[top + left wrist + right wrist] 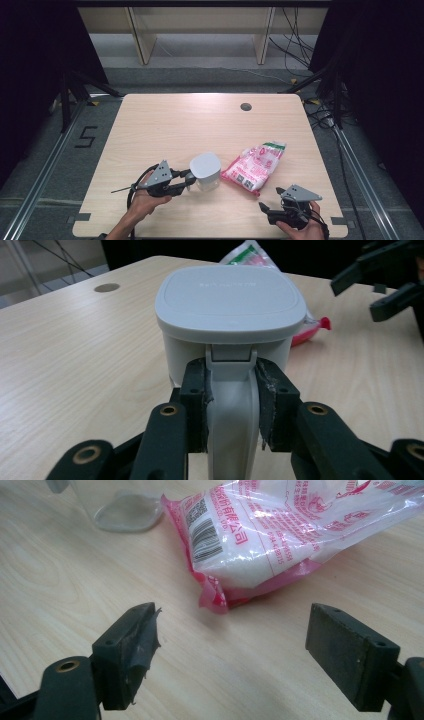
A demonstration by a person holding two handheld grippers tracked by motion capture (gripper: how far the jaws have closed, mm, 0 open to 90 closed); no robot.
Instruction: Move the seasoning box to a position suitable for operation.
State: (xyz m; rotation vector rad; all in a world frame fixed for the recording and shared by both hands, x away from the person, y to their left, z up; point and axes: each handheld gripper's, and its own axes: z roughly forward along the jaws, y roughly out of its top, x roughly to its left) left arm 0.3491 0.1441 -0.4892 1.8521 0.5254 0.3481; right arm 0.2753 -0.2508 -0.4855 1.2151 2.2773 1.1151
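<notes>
A white container with a grey-white lid (205, 170) (230, 305) stands on the table near its front edge. My left gripper (187, 181) (231, 375) comes at it from the left and is shut on the container's handle (232, 415), a pad pressing on each side. A pink-and-white bag of white granules (255, 166) (280, 535) lies flat just right of the container. My right gripper (270, 197) (232, 630) is near the front right edge, open and holding nothing, a short way before the bag's near corner. It appears as well in the left gripper view, as the right gripper (380, 285).
The light wooden table (165, 125) has a round cable hole (245, 106) near its far edge. Dark curtains and metal floor rails flank the table. Cables lie on the floor beyond it at the right.
</notes>
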